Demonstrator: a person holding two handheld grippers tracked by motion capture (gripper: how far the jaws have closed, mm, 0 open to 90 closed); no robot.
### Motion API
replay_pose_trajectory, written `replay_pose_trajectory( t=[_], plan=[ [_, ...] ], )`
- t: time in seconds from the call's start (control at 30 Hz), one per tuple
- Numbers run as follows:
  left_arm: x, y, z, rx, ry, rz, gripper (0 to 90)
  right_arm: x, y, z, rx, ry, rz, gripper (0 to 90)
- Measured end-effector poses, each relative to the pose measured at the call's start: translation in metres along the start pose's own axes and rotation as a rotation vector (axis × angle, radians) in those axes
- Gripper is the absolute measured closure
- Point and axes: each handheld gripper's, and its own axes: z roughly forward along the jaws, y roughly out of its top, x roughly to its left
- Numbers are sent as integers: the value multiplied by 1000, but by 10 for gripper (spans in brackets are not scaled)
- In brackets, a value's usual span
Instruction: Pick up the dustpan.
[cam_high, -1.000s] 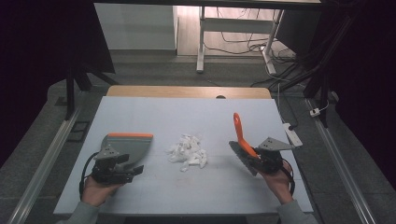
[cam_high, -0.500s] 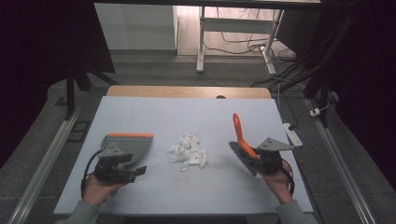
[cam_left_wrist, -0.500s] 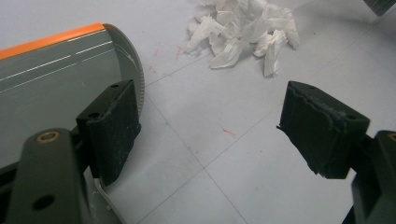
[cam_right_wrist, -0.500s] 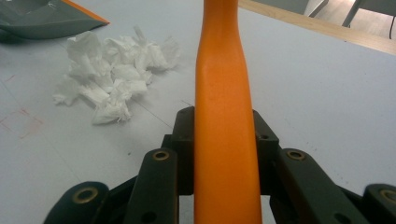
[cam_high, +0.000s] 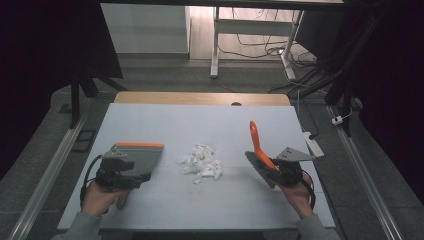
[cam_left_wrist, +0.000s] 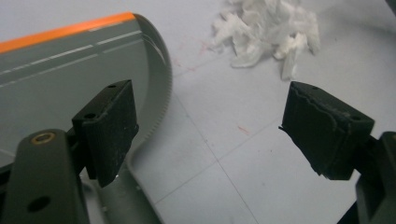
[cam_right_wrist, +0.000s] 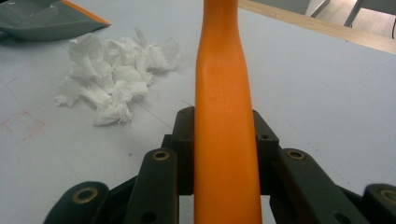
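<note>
A person sits at a white table (cam_high: 150, 220), holding a two-jaw gripper in each hand. Near the middle of the table lies a loose pile of crumpled white paper scraps (cam_high: 201, 162).

The right gripper (cam_high: 274, 170) is clamped on the orange plastic handle of a small brush (cam_right_wrist: 224, 116), whose dark bristle head hangs low toward the table, to the right of the scraps and apart from them.

On the left, a grey plastic dustpan with an orange front lip (cam_high: 136, 157) rests flat on the table, just beside the scraps. The left gripper (cam_left_wrist: 210, 135) has its jaws spread wide with nothing between them. They have just opened a little further. One jaw hangs over the dustpan's rear edge, near its handle; the other is over bare table.

The likely work is sweeping the scraps into the pan. Since the dustpan is not held, a sweep from the brush could push it away rather than load it. The scraps are light and loose, so a fast stroke could scatter them past the pan's sides or off the table.
</note>
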Motion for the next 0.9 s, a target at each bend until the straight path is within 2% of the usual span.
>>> replay_pose_trajectory(
  t=[0.23, 0.4, 0.57, 0.9],
  plan=[
    [4, 10, -3, 35, 70, -57, 171, 1, -1, 1, 0, 6, -4, 698],
    [9, 4, -2, 53, 92, -77, 156, 1, -1, 1, 4, 3, -8, 698],
    [16, -3, -4, 74, 136, -99, 142, 2, -2, 0, 7, -4, -14, 698],
    [22, -15, -2, 133, 150, -136, 113, 4, -3, 2, 20, -5, -18, 698]
  ],
)
